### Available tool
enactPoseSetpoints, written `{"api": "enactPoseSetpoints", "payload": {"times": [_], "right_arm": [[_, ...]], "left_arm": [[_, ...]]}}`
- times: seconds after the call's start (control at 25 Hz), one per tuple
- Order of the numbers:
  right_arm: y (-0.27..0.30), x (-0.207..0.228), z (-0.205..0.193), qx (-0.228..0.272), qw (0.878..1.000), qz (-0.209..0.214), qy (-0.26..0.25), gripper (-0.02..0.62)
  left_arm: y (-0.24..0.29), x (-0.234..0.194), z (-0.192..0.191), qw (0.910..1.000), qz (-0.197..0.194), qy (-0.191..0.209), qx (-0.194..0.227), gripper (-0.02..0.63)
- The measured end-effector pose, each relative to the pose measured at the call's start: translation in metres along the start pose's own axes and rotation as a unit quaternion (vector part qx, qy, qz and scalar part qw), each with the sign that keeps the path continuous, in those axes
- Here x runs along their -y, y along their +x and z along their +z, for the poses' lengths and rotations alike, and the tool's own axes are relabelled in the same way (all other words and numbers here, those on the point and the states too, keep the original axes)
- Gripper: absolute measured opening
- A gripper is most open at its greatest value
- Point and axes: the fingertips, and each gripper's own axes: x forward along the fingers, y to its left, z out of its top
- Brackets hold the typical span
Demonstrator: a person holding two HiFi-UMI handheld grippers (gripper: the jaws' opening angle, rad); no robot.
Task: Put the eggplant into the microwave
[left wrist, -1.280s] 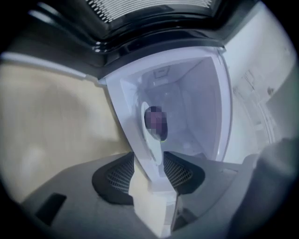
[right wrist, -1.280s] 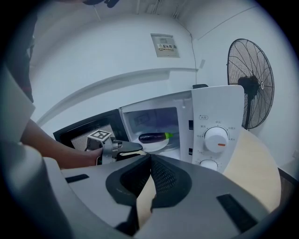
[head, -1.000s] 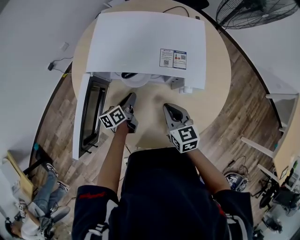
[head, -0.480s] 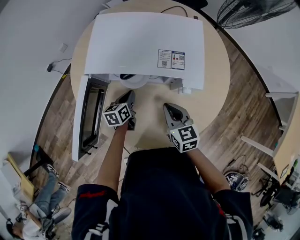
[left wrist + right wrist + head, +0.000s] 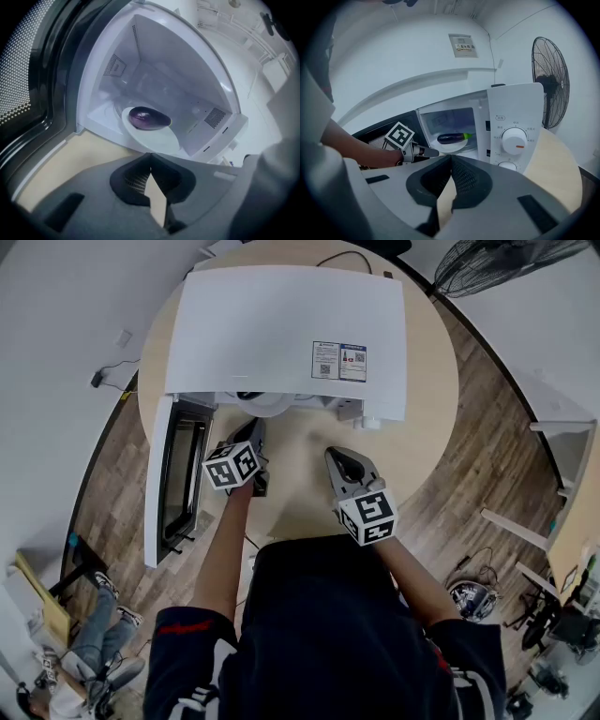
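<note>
The purple eggplant [image 5: 149, 117] lies on the white plate [image 5: 159, 139] inside the open white microwave [image 5: 281, 329]; the right gripper view also shows the eggplant [image 5: 452, 138] there. My left gripper [image 5: 253, 430] hangs just outside the microwave's opening. Its jaws have just been closing and now meet with nothing between them [image 5: 150, 157]. My right gripper [image 5: 338, 457] hovers over the table in front of the control panel [image 5: 514, 140], shut and empty. Nothing touches the eggplant.
The microwave door [image 5: 176, 479] stands swung open on the left, past the edge of the round wooden table [image 5: 422, 427]. A standing fan [image 5: 551, 89] is beyond the table on the right. A seated person's legs [image 5: 89, 634] show on the floor at lower left.
The left gripper has rolled about its own axis, and its marker cube shows a different tilt. It stays by the microwave's opening. The right gripper has not moved.
</note>
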Motion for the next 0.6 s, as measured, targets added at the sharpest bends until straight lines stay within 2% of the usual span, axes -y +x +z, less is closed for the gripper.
{"api": "enactPoseSetpoints", "payload": {"times": [0.6], "right_arm": [[0.001,0.002,-0.001,-0.004,1.000,-0.004,0.003,0.011]], "left_arm": [[0.016,-0.005,0.018,1.0000,0.002,-0.002,-0.001,0.016]]}}
